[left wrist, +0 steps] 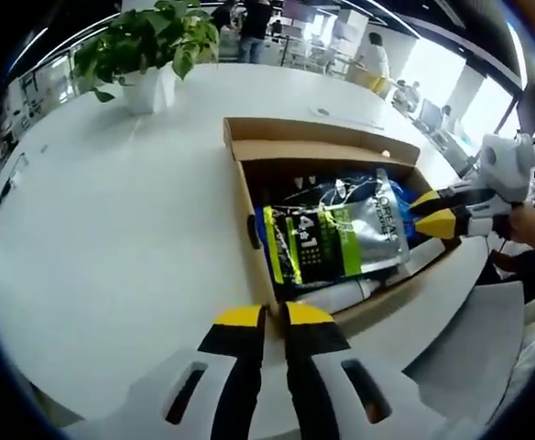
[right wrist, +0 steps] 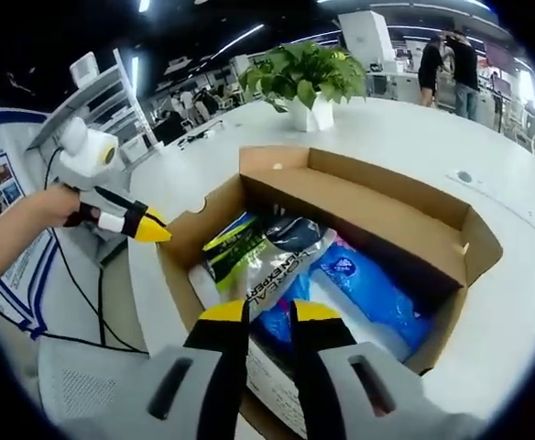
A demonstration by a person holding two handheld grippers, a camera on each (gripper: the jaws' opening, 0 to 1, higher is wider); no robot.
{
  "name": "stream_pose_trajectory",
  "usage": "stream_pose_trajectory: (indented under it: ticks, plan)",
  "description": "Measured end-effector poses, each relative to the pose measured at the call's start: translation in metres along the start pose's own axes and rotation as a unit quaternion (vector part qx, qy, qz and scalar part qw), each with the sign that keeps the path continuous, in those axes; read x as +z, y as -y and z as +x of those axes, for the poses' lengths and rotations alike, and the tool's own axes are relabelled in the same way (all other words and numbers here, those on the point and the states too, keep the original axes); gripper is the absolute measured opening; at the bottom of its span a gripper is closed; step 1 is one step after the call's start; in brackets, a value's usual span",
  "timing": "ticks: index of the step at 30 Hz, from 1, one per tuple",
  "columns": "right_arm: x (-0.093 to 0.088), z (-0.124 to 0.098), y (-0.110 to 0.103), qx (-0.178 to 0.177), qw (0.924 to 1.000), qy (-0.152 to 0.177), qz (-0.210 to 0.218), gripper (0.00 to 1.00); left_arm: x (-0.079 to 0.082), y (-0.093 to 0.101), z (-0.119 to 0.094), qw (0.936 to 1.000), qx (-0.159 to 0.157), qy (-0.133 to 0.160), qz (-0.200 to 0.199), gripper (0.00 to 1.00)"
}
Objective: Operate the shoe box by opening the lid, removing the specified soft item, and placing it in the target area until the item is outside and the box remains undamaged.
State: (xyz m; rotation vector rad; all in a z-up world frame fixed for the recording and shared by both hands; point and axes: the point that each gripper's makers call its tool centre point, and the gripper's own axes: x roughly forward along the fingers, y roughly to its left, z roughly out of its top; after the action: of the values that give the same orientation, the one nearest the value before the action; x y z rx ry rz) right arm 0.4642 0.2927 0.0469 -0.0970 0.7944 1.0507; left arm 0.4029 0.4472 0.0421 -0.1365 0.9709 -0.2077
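The brown shoe box [left wrist: 249, 197] [right wrist: 451, 234] lies open on the white table, its lid folded back. Inside, a silver, black and green soft pouch [left wrist: 341, 240] [right wrist: 263, 261] rests on top of a blue packet [right wrist: 364, 284] and a white item [left wrist: 341, 295]. My right gripper [left wrist: 421, 213] [right wrist: 269, 312] reaches into the box, its yellow-tipped jaws closed narrowly on the pouch's edge. My left gripper [left wrist: 275, 316] [right wrist: 156, 231] hovers outside the box at its short end, shut and holding nothing.
A potted green plant [left wrist: 148, 46] [right wrist: 309, 78] stands on the white table [left wrist: 112, 238] beyond the box. The table's edge and a grey chair [left wrist: 478, 339] are near the box. People stand at the far side of the room.
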Motion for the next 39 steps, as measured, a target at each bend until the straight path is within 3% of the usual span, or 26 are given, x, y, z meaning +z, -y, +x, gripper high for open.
stream_pose_trajectory:
  ticks: [13, 24, 39]
  plan:
    - [-0.006, 0.025, -0.002, -0.01, 0.9995, -0.024, 0.02, 0.11, 0.0, 0.0, -0.001, 0.9998, -0.001, 0.013, -0.014, 0.04]
    - [0.0, 0.02, 0.001, -0.018, 0.9991, -0.013, 0.037, 0.02, 0.0, 0.0, 0.0, 0.9999, 0.003, 0.009, -0.005, 0.04]
    - [0.012, -0.005, 0.004, -0.024, 0.9988, 0.009, 0.041, 0.0, -0.001, 0.002, 0.0, 0.9999, 0.01, -0.002, 0.004, 0.04]
